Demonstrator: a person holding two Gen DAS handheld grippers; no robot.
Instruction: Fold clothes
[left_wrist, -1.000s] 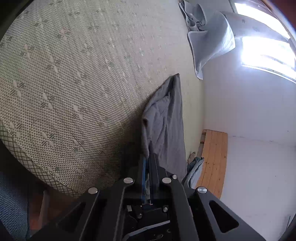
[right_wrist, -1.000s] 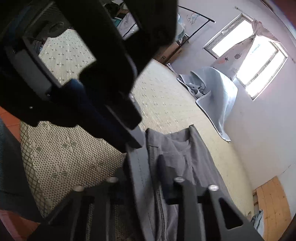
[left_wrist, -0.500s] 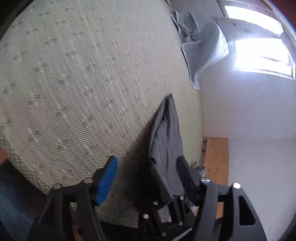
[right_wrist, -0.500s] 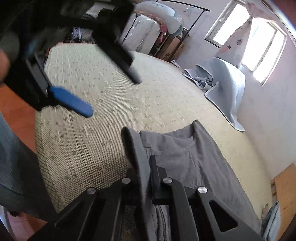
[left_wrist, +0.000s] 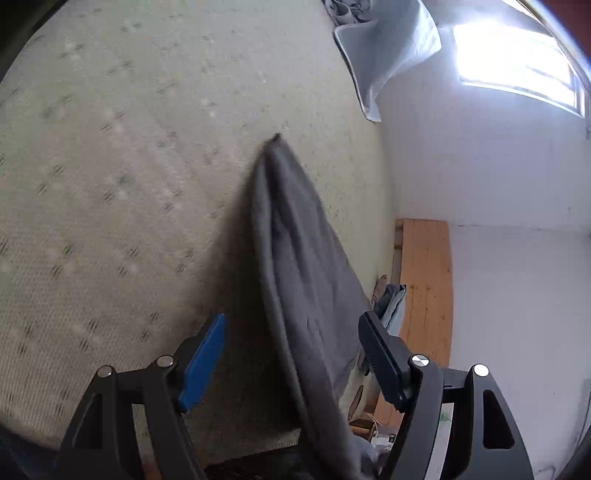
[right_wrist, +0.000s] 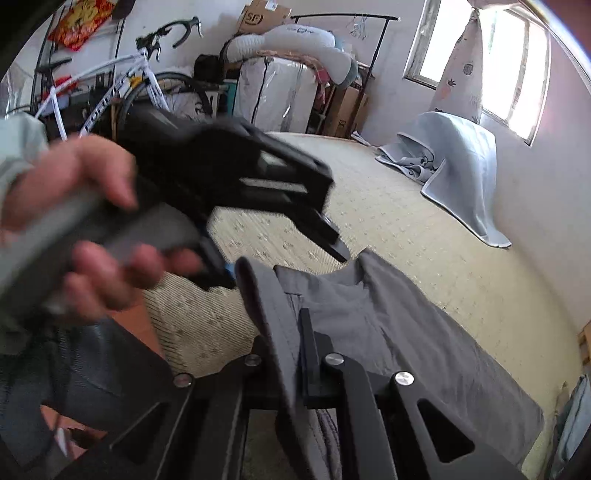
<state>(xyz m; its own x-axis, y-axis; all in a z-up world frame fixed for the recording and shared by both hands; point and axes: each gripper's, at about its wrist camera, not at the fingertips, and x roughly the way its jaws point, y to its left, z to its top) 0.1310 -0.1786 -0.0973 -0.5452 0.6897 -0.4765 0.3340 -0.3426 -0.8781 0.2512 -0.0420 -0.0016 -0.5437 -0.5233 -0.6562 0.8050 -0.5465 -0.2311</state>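
The right claw (right_wrist: 295, 354) is clamped on a raised fold of the grey garment (right_wrist: 406, 332), whose far end lies spread on the woven bed mat (right_wrist: 424, 236). The left claw (left_wrist: 291, 354) stands wide apart, having just been opening; the garment's lifted edge (left_wrist: 295, 258) passes between its fingers, untouched by either pad.

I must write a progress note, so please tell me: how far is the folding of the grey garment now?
Early stage. Done: no fold shows; the grey garment is partly spread on the mattress. In hand: the right gripper is shut on its near edge and lifts it; the left gripper has let go, its jaws wide open either side of the cloth. Left: every fold.
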